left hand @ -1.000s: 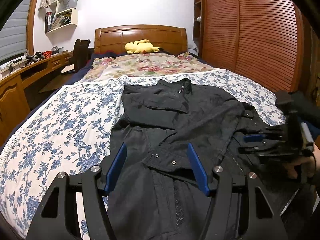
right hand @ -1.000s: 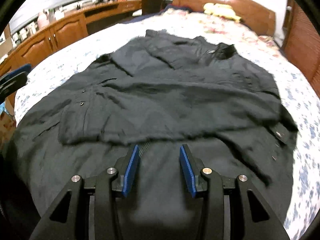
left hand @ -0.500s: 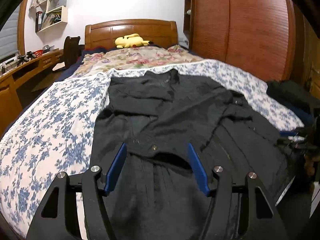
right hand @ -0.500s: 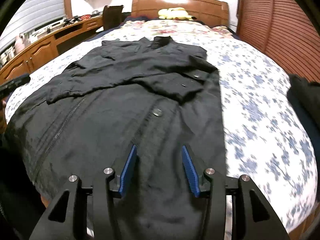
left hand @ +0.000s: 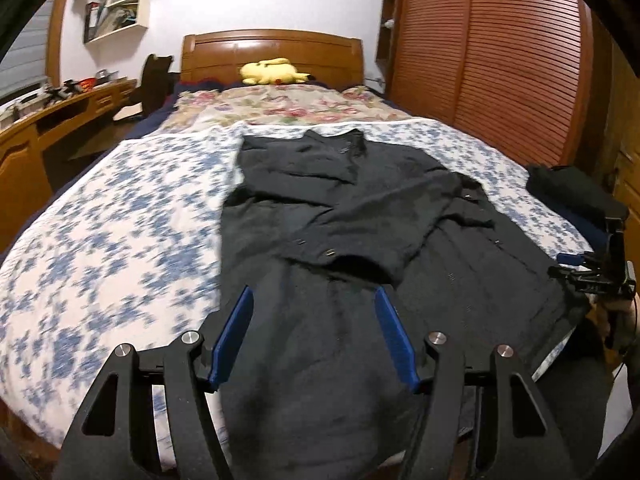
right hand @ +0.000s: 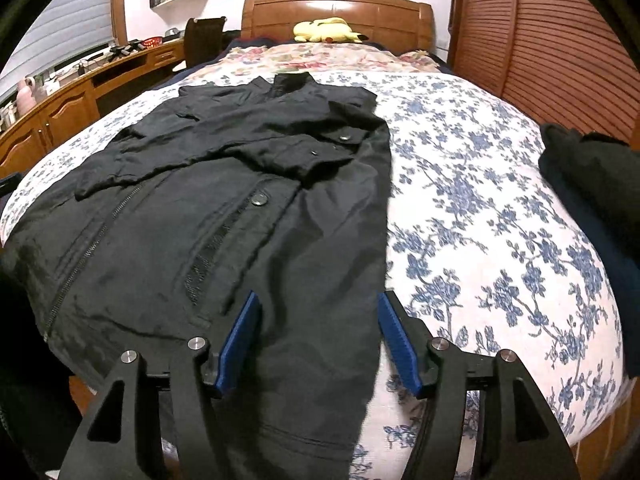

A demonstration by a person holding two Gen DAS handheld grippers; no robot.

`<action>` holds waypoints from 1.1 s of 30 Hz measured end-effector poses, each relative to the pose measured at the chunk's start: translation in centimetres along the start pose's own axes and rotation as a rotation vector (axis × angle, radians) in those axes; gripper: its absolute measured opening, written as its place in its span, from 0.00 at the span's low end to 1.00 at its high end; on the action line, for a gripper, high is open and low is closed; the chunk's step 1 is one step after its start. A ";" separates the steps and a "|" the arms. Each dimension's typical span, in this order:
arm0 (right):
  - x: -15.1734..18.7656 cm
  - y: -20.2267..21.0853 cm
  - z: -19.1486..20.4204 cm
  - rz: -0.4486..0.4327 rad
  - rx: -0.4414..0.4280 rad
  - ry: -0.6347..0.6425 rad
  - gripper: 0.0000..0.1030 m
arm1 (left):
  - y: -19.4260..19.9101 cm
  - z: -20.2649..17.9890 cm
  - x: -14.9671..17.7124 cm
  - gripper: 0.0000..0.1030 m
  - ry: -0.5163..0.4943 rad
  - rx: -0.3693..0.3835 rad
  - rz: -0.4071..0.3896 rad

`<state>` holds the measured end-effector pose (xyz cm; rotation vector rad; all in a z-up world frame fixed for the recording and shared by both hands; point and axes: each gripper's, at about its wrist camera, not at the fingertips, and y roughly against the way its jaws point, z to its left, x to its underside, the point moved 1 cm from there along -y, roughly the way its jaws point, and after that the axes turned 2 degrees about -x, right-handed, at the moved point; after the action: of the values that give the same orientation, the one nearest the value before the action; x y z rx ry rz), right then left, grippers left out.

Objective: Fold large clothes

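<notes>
Bedspread (right hand: 480, 208): white with blue flowers, covering the bed's near part.
Floral quilt (left hand: 288, 106): at 12 o'clock, beyond the bedspread.
Yellow plush toy (right hand: 326, 30): at 12 o'clock, against the wooden headboard (left hand: 272, 50).
Louvred wardrobe doors (left hand: 500, 52): at 2 o'clock.
Wooden desk (right hand: 80, 92): at 10 o'clock, cluttered.
Wall shelves (left hand: 116, 0): at 11 o'clock.
Dark bundle (right hand: 592, 172): at 3 o'clock, on the bed's edge.

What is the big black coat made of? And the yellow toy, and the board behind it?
The black coat looks like thin woven cloth, perhaps nylon: slight sheen, soft wrinkles, metal-looking snaps. The yellow plush toy seems soft fabric with a fuzzy, rounded shape. The headboard looks like varnished wood: reddish-brown, glossy.
</notes>
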<state>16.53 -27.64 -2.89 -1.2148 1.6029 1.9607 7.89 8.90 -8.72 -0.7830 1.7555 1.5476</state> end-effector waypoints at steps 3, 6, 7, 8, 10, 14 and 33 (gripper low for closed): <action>0.2 0.1 -0.3 0.004 -0.006 -0.014 0.62 | 0.8 1.8 0.6 0.62 0.030 -0.019 0.006; 0.2 0.2 -0.5 0.009 -0.008 -0.026 0.62 | 1.1 2.9 1.4 0.62 0.041 -0.033 0.019; 0.2 0.3 -0.5 0.010 -0.009 -0.028 0.62 | 1.1 3.0 1.7 0.62 0.040 -0.033 0.026; 0.2 0.4 -0.5 0.012 -0.007 -0.028 0.62 | 1.0 3.1 1.9 0.62 0.039 -0.033 0.031; 0.2 0.4 -0.5 0.015 -0.005 -0.029 0.62 | 0.8 3.2 2.6 0.62 0.041 -0.033 0.047; 0.4 0.5 -0.4 0.026 -0.007 -0.032 0.63 | 0.5 3.4 3.8 0.58 0.043 -0.029 0.074; 0.8 0.3 -0.5 0.038 -0.024 -0.034 0.66 | -1.1 3.9 6.5 0.40 0.106 -0.015 0.170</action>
<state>16.05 -28.40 -3.28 -1.1616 1.6015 2.0186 5.16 12.55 -14.87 -0.7522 1.9324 1.6577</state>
